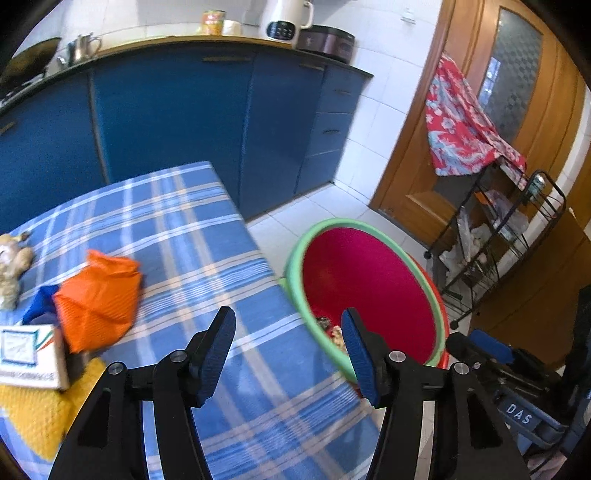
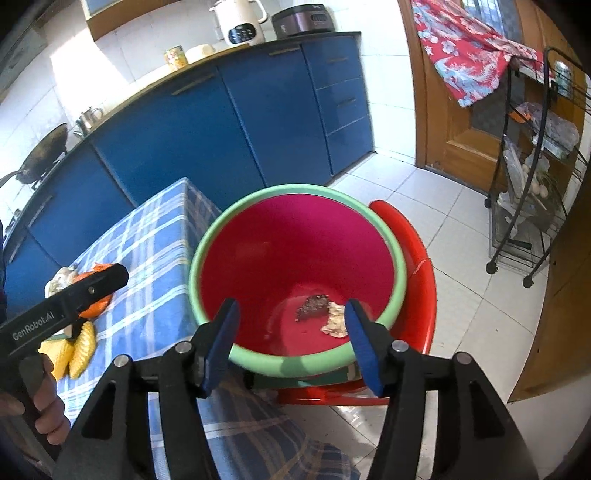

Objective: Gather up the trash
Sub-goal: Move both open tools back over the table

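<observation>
Blue cabinets (image 2: 177, 136), white kettle (image 2: 242, 22), wok (image 2: 44, 155), wire cart (image 2: 535, 177)

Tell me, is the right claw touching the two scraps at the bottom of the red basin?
Apart. The right wrist view shows the right claw open and empty above the green rim, with the scraps lying on the floor of the red basin well below.

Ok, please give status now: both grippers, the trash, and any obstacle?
Left gripper open, empty. Right gripper open, empty, over red basin. Two scraps inside it. Orange wrapper still on table. Nothing blocking.
</observation>
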`<action>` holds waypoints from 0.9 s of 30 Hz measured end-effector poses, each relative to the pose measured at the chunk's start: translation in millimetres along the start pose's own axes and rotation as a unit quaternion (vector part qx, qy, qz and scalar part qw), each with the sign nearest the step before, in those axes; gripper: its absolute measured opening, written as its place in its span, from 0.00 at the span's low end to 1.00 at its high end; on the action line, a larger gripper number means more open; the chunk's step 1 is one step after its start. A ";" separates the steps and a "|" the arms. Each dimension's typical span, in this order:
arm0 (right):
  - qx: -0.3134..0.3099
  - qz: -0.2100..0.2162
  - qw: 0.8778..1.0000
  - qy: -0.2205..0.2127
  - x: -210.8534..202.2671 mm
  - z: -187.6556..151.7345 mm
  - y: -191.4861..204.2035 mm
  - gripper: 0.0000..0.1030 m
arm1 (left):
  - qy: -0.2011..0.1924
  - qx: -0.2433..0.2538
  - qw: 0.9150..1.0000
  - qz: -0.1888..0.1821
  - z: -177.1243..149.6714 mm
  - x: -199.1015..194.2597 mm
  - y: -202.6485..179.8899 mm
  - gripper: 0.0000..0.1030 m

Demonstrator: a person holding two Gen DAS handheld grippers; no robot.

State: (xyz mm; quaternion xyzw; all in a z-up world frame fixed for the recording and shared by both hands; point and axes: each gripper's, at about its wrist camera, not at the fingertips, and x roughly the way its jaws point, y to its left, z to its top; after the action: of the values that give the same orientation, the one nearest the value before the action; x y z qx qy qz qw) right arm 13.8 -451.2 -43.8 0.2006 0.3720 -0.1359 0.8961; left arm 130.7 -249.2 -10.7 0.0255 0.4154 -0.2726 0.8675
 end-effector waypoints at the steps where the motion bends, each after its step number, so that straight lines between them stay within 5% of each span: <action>1: -0.004 0.004 1.000 -0.001 -2.3 -0.7 4.9 0.59 | -0.002 -0.003 1.000 0.003 -1.4 -3.1 2.9 0.59; 4: -0.013 0.015 1.000 -0.004 -7.5 -3.1 16.5 0.68 | -0.005 -0.018 1.000 0.014 -6.8 -14.2 16.2 0.59; 20: -0.056 0.054 0.997 0.002 -16.2 -17.3 71.0 0.69 | -0.028 -0.083 0.991 0.098 -37.6 -65.2 93.3 0.60; 27: -0.068 0.062 0.996 0.009 -12.7 -22.5 92.8 0.70 | -0.041 -0.111 0.982 0.145 -43.9 -74.9 132.0 0.74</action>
State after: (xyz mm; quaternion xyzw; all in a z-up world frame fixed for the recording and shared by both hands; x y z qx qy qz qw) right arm 27.8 -357.7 -25.1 0.1630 0.3756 -0.0527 0.9108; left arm 127.0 -91.2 -8.4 -0.0220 0.3994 -0.0969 0.9114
